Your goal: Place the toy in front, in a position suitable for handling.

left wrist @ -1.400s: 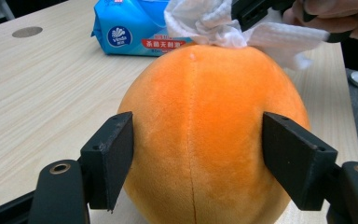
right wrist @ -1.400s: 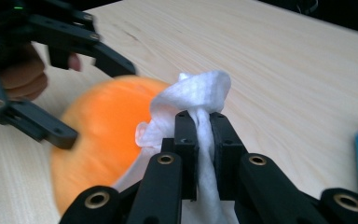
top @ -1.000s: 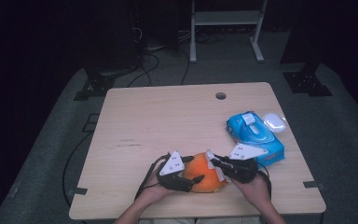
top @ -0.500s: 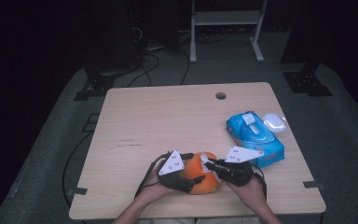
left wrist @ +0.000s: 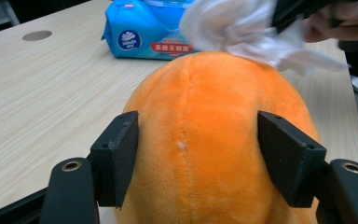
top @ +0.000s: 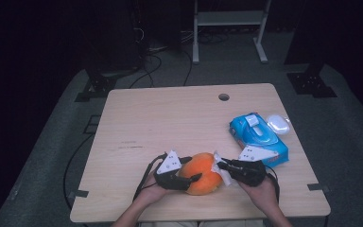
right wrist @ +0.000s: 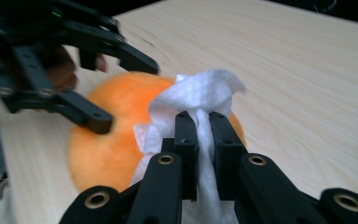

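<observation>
Orange plush ball (top: 202, 173) sits at the table's (top: 170, 123) near edge, the left gripper (left wrist: 196, 154) having just been closing around its sides. Right gripper (right wrist: 204, 122), pinching a white wipe (right wrist: 200, 95), rests against the ball.

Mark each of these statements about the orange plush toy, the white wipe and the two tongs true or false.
1. The right tongs are shut on the white wipe. True.
2. The wipe lies flat on the table, away from the orange plush toy. False: it is held against the toy.
3. The left tongs have a jaw on each side of the toy. True; they have just been closing on it.
4. The blue wipes pack sits by the person's left hand. False: it is beside the right hand.
</observation>
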Motion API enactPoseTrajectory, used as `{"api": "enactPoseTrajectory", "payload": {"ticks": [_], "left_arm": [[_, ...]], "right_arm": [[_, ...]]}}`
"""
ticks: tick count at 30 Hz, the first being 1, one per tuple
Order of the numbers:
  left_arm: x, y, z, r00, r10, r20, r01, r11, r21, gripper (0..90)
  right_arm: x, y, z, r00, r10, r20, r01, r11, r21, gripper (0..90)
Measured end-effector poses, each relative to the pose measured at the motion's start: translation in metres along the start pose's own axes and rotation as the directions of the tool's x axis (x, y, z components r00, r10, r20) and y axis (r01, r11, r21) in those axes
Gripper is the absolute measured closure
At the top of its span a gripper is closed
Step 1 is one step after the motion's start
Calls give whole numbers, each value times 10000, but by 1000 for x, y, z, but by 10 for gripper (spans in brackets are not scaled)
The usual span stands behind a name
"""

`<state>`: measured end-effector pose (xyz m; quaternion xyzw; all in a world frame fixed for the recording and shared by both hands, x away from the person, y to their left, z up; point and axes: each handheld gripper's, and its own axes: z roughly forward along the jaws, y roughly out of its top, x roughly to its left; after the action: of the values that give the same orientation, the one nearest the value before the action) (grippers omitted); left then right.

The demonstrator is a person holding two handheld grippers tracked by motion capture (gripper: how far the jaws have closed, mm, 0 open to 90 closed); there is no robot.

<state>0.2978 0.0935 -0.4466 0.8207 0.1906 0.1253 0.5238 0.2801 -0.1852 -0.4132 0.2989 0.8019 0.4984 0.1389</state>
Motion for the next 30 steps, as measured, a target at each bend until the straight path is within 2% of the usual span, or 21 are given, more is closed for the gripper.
{"api": "enactPoseTrajectory", "payload": {"ticks": [2, 4, 6, 8, 10, 11, 14, 16, 20, 23, 26, 28, 30], "left_arm": [[0, 0, 0, 10000, 25, -1, -25, 10000, 20, 327], [-1, 0, 0, 10000, 50, -28, -50, 10000, 36, 329], [-1, 0, 0, 10000, 45, -26, -45, 10000, 17, 331], [0, -1, -1, 10000, 33, -8, -33, 10000, 0, 331], [0, -1, -2, 10000, 3, 13, -3, 10000, -26, 331], [0, -1, -2, 10000, 5, 17, -5, 10000, -28, 331], [1, -1, -1, 10000, 6, 35, -6, 10000, -18, 332], [1, -2, -2, 10000, 39, 43, -39, 10000, 18, 335], [0, -2, -2, 9999, 132, -38, -131, 9999, 49, 341], [1, -2, -2, 10000, 81, -38, -81, 10000, 18, 341], [4, -3, -2, 9999, -103, -79, 103, 9999, -17, 342], [6, -4, -2, 9997, -221, -43, 221, 9997, -59, 342], [6, -4, -2, 9997, -239, -30, 239, 9997, -61, 343]], "right_arm": [[6, 2, 3, 9997, -230, -101, 230, 9997, 26, 824], [6, 0, 6, 9994, -356, 32, 355, 9990, 267, 824], [-1, -4, 8, 9999, -62, 123, 57, 9992, 397, 825], [-12, -10, 8, 9980, 189, 608, -232, 9972, 710, 825], [-19, -15, 6, 9962, 730, 473, -762, 9946, 700, 824], [-18, -14, 5, 9963, 779, 354, -799, 9952, 571, 824], [-9, -6, 4, 9982, 590, -84, -588, 9979, 273, 824], [-3, -4, 8, 9994, 310, -136, -305, 9989, 365, 825], [-12, -11, 9, 9964, 809, -241, -791, 9945, 689, 824], [-13, -12, 6, 9977, 684, -28, -679, 9940, 854, 824], [-6, -6, 4, 9971, 688, -331, -670, 9964, 520, 824], [3, -1, 5, 9980, 373, -517, -350, 9984, 441, 824], [7, 0, 8, 9990, 136, -419, -115, 9986, 518, 824]]}}
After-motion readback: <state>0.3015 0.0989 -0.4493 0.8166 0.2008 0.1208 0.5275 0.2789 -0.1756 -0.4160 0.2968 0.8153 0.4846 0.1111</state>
